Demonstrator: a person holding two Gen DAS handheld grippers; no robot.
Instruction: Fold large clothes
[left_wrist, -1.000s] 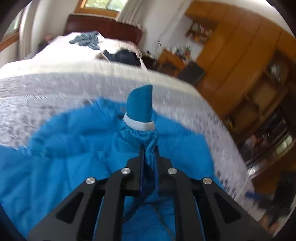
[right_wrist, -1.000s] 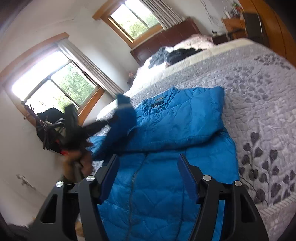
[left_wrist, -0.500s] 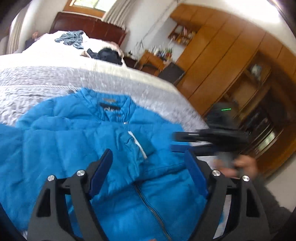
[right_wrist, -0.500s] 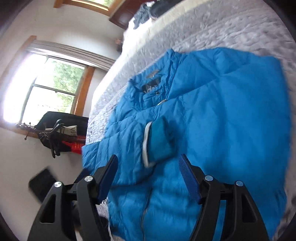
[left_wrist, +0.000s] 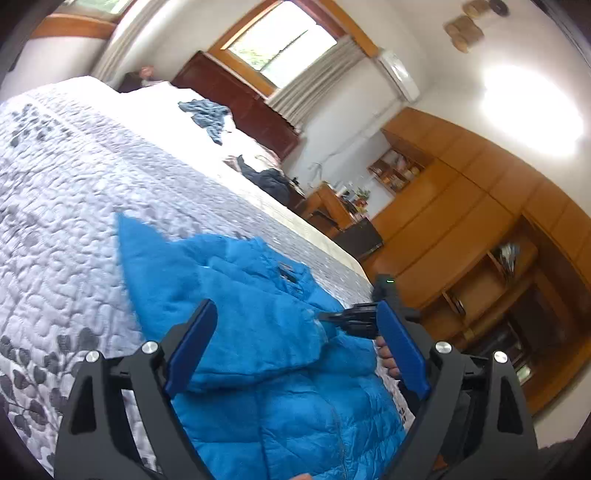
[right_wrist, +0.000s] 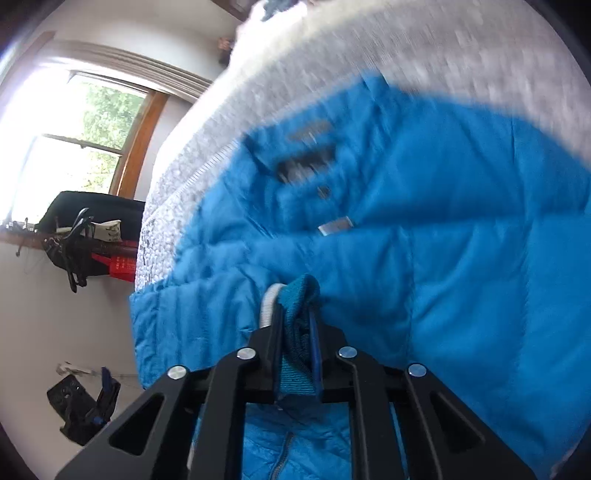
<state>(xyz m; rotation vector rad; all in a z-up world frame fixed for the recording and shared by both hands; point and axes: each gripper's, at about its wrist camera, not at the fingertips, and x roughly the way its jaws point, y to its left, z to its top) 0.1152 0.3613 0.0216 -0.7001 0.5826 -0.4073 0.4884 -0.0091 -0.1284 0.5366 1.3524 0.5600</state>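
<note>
Bright blue quilted jacket (left_wrist: 258, 332), teal cuff (right_wrist: 299, 332) with white trim, grey leaf-patterned white bedspread (left_wrist: 66, 192), blue-padded black hand-held gripper (left_wrist: 295, 350)

**Right tongs clamped on the cuff**

Your right tongs (right_wrist: 297, 334) are closed tight on the knit cuff (right_wrist: 299, 295) of the blue jacket (right_wrist: 461, 258), with the cuff's white trim showing at the left finger. The jacket lies spread on the grey quilt (right_wrist: 406, 48) of the bed, collar and dark label (right_wrist: 306, 162) up toward the far side, zipper (right_wrist: 280, 458) running down below the tongs. The picture is blurred. To your left are a bright window (right_wrist: 74, 122), a black bag (right_wrist: 92, 214) on the sill, and a dark device (right_wrist: 85, 410) low down.
</note>
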